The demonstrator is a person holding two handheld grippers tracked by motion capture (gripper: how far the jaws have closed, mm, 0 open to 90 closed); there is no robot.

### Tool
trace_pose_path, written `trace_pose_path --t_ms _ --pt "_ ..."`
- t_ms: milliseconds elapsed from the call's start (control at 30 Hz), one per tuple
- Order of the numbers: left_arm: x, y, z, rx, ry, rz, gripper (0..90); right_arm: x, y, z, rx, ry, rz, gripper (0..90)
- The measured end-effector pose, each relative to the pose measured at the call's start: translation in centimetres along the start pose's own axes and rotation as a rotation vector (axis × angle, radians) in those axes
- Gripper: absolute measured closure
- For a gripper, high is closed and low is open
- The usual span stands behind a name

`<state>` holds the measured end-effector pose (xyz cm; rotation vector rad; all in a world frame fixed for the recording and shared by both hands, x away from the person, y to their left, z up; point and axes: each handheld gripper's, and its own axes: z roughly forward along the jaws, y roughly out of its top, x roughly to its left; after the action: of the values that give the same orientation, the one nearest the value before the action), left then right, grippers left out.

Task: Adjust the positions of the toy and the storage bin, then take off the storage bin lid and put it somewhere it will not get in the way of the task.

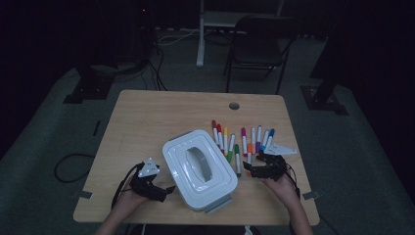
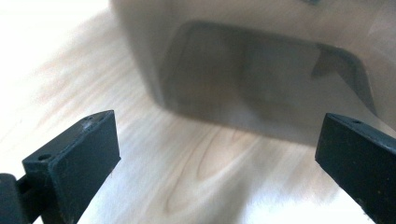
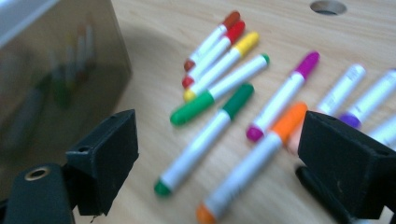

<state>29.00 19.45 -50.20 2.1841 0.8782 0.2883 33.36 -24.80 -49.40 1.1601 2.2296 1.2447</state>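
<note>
Markers (image 1: 243,142) lie loose in a rough row on the right half of the desk (image 1: 147,112), just right of the white lidded box (image 1: 199,169). In the right gripper view the caps read brown, red, yellow, green, magenta, orange and purple; barrels are white, and no brand or lettering can be read on them (the picture is soft). An orange marker (image 3: 254,161) and a green marker (image 3: 205,140) lie nearest the right tool (image 3: 217,154), whose jaws stand wide apart above them, holding nothing. Its pads touch no marker.

On the other side of the box, the left tool (image 2: 217,154) points at the box's side wall, jaws likewise spread wide, empty, bare wood between them. The box bears a recessed handle on its lid; no label is legible. A round cable hole (image 1: 234,105) sits near the desk's far edge.
</note>
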Motion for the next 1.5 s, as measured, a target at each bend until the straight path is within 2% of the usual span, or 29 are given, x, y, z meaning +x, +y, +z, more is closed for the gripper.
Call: trace_pose_path --t_ms 133,200,300,367,433,467,567,700,1067,1100,1267,1333,1433,1500 --pt "0.2 0.2 -1.5 -0.006 0.0 -0.03 0.4 -0.2 -2.1 -1.5 0.014 0.006 0.007 12.2" --pt "0.1 0.5 -2.5 -0.031 0.0 -0.04 0.5 -0.2 -3.3 -2.1 0.037 -0.004 0.001 12.2" --pt "-0.5 1.3 -4.1 -0.064 0.01 -0.024 0.5 -0.3 -4.7 -2.6 0.069 -0.017 -0.01 12.3" --pt "-0.9 1.9 -5.0 -0.097 0.011 -0.027 0.5 -0.6 -5.6 -2.9 0.09 -0.02 -0.014 12.2" --pt "-1.1 2.3 -5.4 -0.112 0.003 -0.026 0.5 -0.7 -6.1 -2.9 0.099 -0.03 -0.006 12.3" --pt "-1.5 3.1 -6.1 -0.142 -0.012 -0.026 0.5 -1.0 -6.4 -3.0 0.108 -0.038 0.0 12.3" --pt "-2.1 4.1 -6.4 -0.162 -0.041 -0.015 0.5 -1.4 -7.6 -2.9 0.123 -0.054 0.014 12.3" --pt "-2.6 5.3 -6.2 -0.169 -0.069 -0.001 0.5 -1.5 -8.2 -2.5 0.165 -0.062 -0.012 12.4" --pt "-4.5 8.0 -5.1 -0.161 -0.103 0.064 0.5 -1.2 -8.4 -2.4 0.16 -0.081 -0.049 12.5" --pt "-4.8 8.2 -4.9 -0.155 -0.098 0.066 0.5 -1.2 -8.4 -2.4 0.16 -0.081 -0.049 12.5" --pt "-6.0 9.1 -3.7 -0.129 -0.133 0.092 0.5 -1.1 -8.4 -2.4 0.16 -0.081 -0.049 12.5" --pt "-6.4 9.4 -3.1 -0.118 -0.13 0.099 0.5 -1.1 -8.4 -2.4 0.16 -0.081 -0.049 12.5" --pt "-6.9 10.0 -2.1 -0.108 -0.153 0.098 0.5 -1.1 -8.4 -2.4 0.16 -0.081 -0.049 12.5" --pt "-7.2 10.4 -1.4 -0.096 -0.151 0.104 0.6 -1.2 -8.4 -2.4 0.159 -0.081 -0.049 12.5"
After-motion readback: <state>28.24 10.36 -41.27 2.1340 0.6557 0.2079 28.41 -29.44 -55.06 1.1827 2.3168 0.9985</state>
